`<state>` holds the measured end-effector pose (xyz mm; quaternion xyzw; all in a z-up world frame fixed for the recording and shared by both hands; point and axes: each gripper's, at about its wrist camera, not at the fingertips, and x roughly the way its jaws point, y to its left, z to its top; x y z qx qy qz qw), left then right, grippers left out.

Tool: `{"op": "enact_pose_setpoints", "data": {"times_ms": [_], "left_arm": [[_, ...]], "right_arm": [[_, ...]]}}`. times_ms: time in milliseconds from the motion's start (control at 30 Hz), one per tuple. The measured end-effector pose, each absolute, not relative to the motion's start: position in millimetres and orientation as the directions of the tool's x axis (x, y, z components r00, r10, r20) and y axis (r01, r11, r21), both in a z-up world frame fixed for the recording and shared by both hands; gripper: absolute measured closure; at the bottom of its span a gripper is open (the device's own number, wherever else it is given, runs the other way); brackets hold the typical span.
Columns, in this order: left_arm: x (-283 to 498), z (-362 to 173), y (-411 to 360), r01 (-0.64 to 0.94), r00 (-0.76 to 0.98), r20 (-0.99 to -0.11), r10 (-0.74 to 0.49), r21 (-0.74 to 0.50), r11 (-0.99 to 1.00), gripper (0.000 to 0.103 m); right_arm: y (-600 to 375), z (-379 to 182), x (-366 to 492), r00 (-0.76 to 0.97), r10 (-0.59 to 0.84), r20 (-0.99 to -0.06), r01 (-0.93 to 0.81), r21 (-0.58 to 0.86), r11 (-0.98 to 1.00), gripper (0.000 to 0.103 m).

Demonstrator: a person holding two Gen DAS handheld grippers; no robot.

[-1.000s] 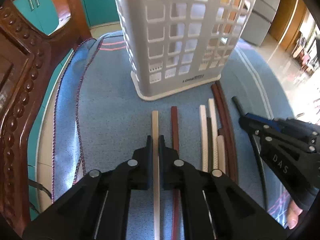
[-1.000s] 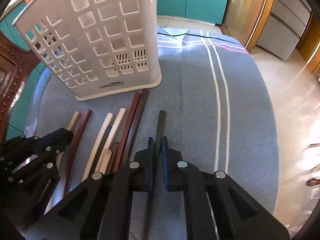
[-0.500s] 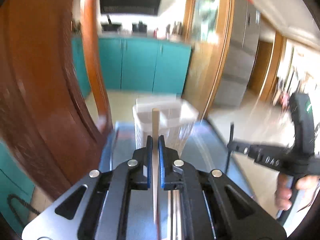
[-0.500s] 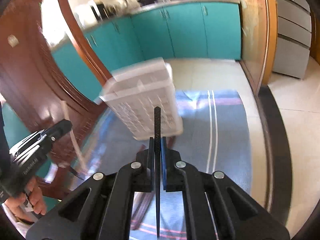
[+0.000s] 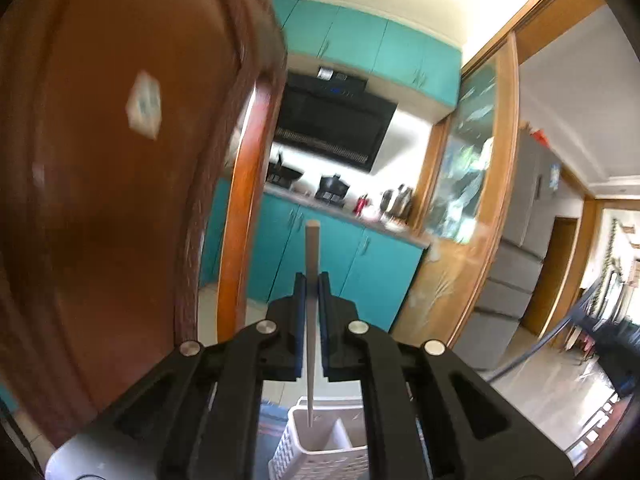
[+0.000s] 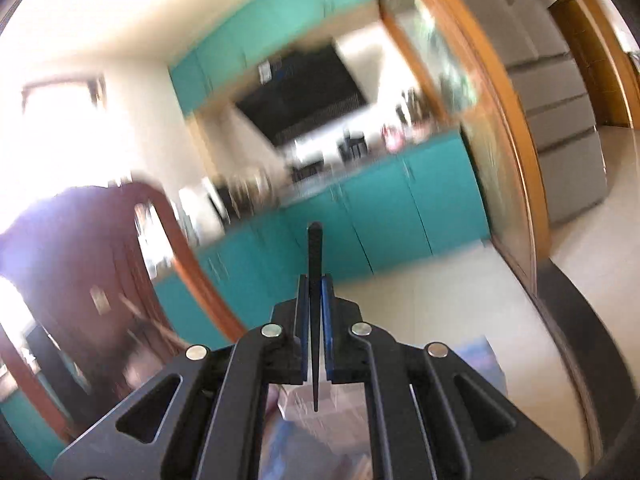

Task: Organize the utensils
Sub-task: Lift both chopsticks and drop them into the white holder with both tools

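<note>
My left gripper [image 5: 312, 280] is shut on a pale beige chopstick [image 5: 312, 248] held upright; its lower tip hangs over the white perforated utensil basket [image 5: 320, 452], seen low between the gripper arms. My right gripper [image 6: 315, 282] is shut on a black chopstick [image 6: 314, 252], also upright, with its lower tip above the blurred white basket [image 6: 312, 408]. Both grippers point roughly level, out across the room. The other chopsticks on the table are out of sight.
A dark wooden chair back [image 5: 120, 160] stands close on the left and shows blurred in the right wrist view [image 6: 92, 280]. Teal kitchen cabinets [image 5: 360, 264], a range hood and a wooden door frame [image 5: 500, 200] lie beyond. A strip of blue cloth [image 6: 476, 356] covers the table.
Both grippers rose from the blue cloth, each lifting its chopstick, and tilted up from looking down to looking level. The basket dropped to the bottom of both views.
</note>
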<state>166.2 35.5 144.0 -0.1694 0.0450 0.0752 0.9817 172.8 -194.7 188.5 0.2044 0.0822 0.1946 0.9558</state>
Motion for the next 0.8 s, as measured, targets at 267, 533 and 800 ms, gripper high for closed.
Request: {"op": "enact_pose_setpoints", "data": {"times_ms": [267, 533, 800], "left_arm": [[219, 104, 29, -0.176, 0.962, -0.249, 0.11, -0.262, 0.949, 0.096], [228, 83, 26, -0.158, 0.948, -0.308, 0.083, -0.226, 0.961, 0.096], [192, 71, 30, -0.126, 0.953, -0.297, 0.063, -0.2, 0.972, 0.091]], "right_arm": [[-150, 113, 229, 0.902, 0.332, -0.274, -0.251, 0.293, 0.923, 0.096], [-139, 78, 234, 0.872, 0.338, -0.355, -0.254, 0.263, 0.931, 0.096], [-164, 86, 196, 0.883, 0.351, -0.312, -0.277, 0.259, 0.925, 0.064]]}}
